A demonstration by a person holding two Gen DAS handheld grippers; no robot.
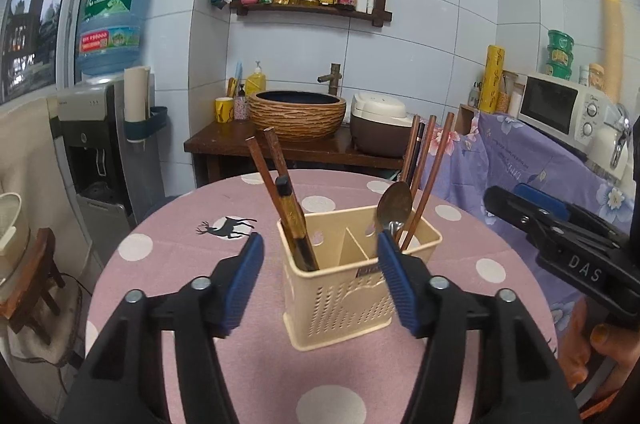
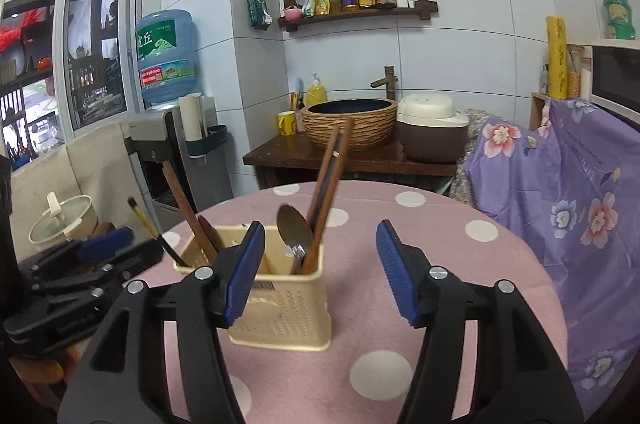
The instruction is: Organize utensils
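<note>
A cream perforated utensil holder [image 1: 344, 296] [image 2: 280, 312] stands on the round pink dotted table [image 1: 180, 248] [image 2: 440, 264]. Its left compartment holds brown chopsticks [image 1: 276, 184] [image 2: 182, 200] and a yellow black-tipped utensil [image 1: 290, 208] [image 2: 142, 218]. A metal spoon [image 1: 394, 204] [image 2: 294, 228] and more brown chopsticks [image 1: 434, 168] [image 2: 330, 168] lean in the right compartment. My left gripper [image 1: 320, 235] hangs open just in front of the holder, nothing between its blue pads. My right gripper [image 2: 320, 223] is open too, empty, beside the holder's right end.
Behind the table a dark wooden counter [image 1: 224, 140] carries a woven basin [image 1: 298, 112] and a rice cooker [image 1: 380, 124]. A water dispenser [image 1: 96, 144] stands at the left. On the right are a purple floral cloth [image 2: 580, 184] and a microwave [image 1: 560, 108]. A person's hand [image 1: 580, 344] holds the right gripper.
</note>
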